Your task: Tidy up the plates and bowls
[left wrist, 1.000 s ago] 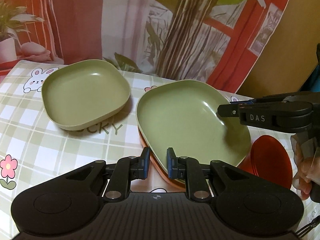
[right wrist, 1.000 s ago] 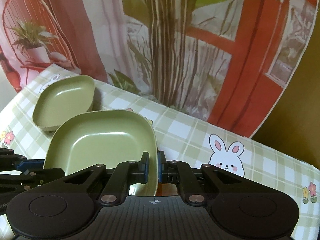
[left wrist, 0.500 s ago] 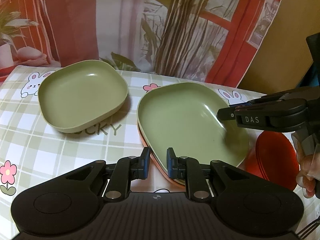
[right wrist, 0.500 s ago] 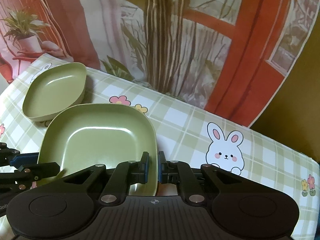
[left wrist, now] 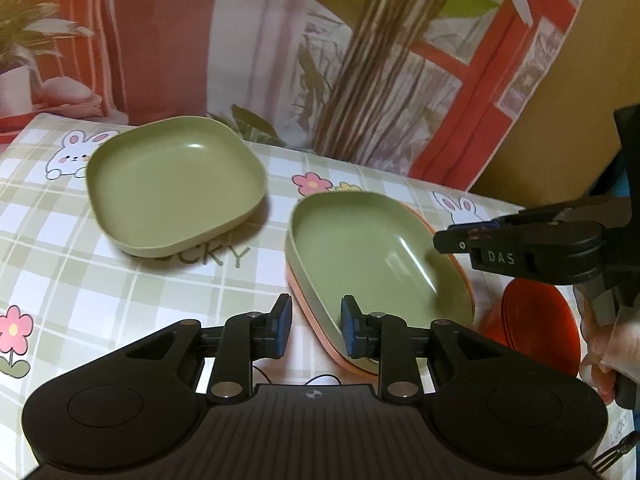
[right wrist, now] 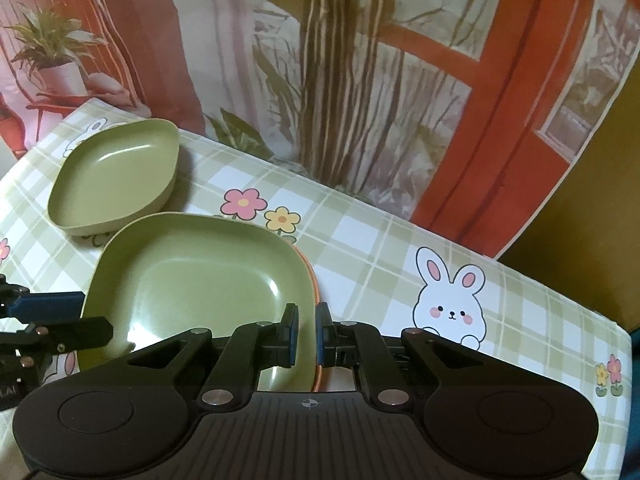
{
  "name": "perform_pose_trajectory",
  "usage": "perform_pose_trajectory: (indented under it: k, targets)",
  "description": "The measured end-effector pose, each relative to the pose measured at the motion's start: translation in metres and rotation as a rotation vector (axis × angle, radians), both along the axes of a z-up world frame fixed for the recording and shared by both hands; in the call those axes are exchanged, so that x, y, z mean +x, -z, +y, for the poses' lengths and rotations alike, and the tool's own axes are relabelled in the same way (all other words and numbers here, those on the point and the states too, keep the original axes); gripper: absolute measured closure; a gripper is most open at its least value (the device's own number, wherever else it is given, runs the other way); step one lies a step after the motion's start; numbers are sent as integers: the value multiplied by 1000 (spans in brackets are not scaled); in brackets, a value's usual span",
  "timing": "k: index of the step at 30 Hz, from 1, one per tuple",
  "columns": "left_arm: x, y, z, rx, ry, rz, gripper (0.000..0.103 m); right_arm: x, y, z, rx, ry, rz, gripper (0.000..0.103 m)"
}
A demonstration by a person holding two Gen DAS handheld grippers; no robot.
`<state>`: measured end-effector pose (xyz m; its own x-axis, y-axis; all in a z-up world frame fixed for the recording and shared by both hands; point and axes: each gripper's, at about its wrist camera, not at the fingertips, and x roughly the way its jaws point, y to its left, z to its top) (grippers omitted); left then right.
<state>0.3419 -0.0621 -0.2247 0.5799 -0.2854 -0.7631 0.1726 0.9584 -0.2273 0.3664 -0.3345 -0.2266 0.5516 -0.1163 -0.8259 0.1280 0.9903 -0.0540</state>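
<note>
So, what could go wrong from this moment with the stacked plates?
1. The right tool grips the green square plastic plate only at its rim, so it could tilt or slip.
2. The orange plate beneath lies close against it and might be dragged along.
3. The red round dishes beside the stack could get bumped.

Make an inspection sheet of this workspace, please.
Surface: checked tablecloth with rabbits and flowers.
Job's things: single green plate on the cloth; second green plate nested in an orange plate; red round dishes stacked beside them.
Clutter: what looks like a fork, at the frame's edge.
Grippers: left gripper open around the nested plates' rim; right gripper shut on that rim.
Cables: thin dark wire on the cloth.
Surroundings: printed backdrop.
</note>
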Motion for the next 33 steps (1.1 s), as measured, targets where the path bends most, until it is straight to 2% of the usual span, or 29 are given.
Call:
perform_pose_trajectory:
  k: [15, 23, 28, 33]
  targets:
    - [-5, 6, 3, -20, -5, -25, 75, 0, -2, 10, -13, -11, 13, 95]
    - [-3, 12, 2, -24, -7, -10, 75, -1, -1, 12, -12, -9, 16, 95]
    - [-2, 7, 0, -28, 0, -18, 76, -3, -5, 12, -8, 0, 5, 95]
    - [-2, -9, 19, -99, -8, -28, 75, -5, -18, 11, 29, 1, -28, 94]
